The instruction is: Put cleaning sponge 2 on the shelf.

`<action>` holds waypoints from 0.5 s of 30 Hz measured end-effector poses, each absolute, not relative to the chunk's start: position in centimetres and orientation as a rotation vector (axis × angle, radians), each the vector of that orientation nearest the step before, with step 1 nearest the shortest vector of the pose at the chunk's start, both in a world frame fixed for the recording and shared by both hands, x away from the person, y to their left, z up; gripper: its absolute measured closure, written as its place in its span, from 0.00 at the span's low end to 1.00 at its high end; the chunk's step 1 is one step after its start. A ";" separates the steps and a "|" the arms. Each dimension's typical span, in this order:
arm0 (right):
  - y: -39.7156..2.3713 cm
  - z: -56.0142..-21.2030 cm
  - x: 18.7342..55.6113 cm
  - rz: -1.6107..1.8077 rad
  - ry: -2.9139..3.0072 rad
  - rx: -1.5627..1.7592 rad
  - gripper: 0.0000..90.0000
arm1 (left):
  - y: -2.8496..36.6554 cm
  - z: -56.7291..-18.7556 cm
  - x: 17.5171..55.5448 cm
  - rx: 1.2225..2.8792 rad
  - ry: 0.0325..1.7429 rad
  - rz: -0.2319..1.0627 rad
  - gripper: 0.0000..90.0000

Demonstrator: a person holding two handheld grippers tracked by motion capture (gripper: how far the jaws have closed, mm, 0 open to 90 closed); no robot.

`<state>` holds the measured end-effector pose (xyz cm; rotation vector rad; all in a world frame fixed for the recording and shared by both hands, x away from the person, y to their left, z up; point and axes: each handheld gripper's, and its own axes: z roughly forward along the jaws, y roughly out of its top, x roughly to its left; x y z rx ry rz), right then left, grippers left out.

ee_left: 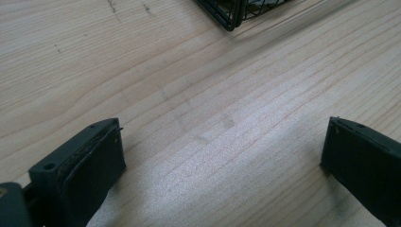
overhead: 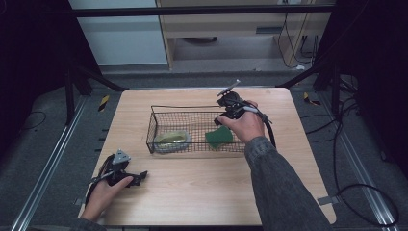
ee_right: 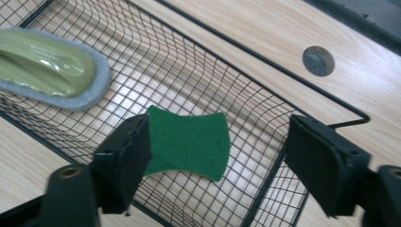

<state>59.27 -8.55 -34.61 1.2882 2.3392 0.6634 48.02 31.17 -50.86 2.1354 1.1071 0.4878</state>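
Note:
A black wire basket [overhead: 159, 109] stands in the middle of the wooden table [overhead: 202, 192]. In its right part lies a green scouring pad [overhead: 219, 137] [ee_right: 189, 142], flat on the mesh. At its left end rests a yellow-green scrubber with a grey foam rim [overhead: 172, 139] [ee_right: 47, 71]. My right gripper [overhead: 222, 118] [ee_right: 217, 156] hovers over the basket's right end, open; the green pad lies below its jaws, apart from them. My left gripper [overhead: 139, 177] [ee_left: 222, 161] rests on the table near the front left, open over bare wood.
A corner of the basket [ee_left: 231, 19] shows at the top of the left gripper view. A round grey plug [ee_right: 318, 60] sits in the tabletop beyond the basket. Cables [overhead: 346, 192] lie on the floor to the right of the table.

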 end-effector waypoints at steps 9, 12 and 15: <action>-9.9 -33.7 58.9 0.744 2.293 1.277 0.12 | 31.2 -50.9 48.0 2.136 1.107 0.488 0.00; -10.4 -33.5 58.7 0.761 2.285 1.268 0.09 | 31.2 -50.9 48.0 2.136 1.107 0.488 0.00; -11.2 -33.2 58.4 0.796 2.259 1.266 0.07 | 31.2 -50.9 48.0 2.134 1.106 0.489 0.00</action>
